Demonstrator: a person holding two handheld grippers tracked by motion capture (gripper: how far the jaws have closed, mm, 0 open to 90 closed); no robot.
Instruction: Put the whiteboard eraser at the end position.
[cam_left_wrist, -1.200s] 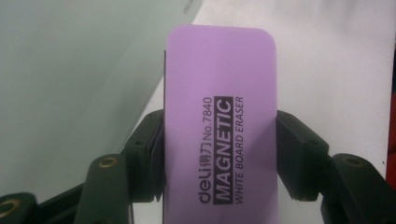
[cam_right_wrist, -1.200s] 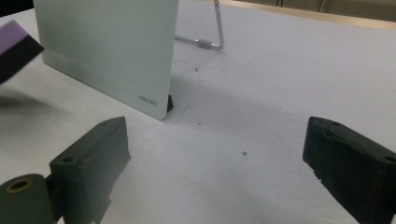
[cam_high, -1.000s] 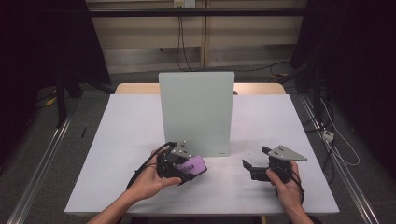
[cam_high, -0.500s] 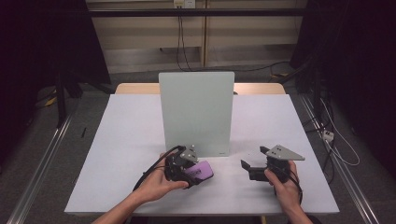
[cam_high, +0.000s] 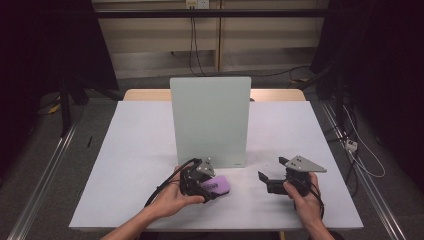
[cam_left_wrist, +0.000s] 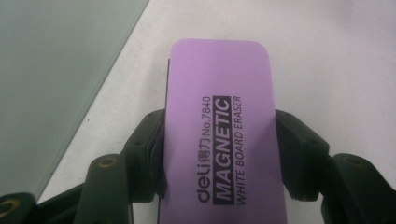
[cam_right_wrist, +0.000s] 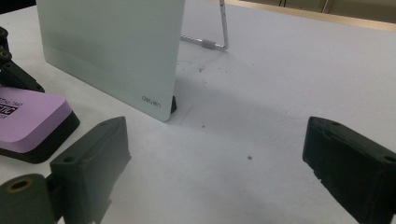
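While the left gripper (cam_high: 212, 184) clamps the purple eraser (cam_left_wrist: 219, 135) at lower centre, the right gripper (cam_high: 272, 175) stands wide, empty.

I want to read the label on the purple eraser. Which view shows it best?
The left gripper view: the purple eraser is close, with its print sharp. The right gripper view shows its corner and part of the print. In the high view it is too small to read.

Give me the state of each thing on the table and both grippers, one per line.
Eraser: gripped by its sides, label up.
Whiteboard: upright on its stand, blank.
Left gripper: shut on the eraser.
Right gripper: open, holding nothing, low over the table.
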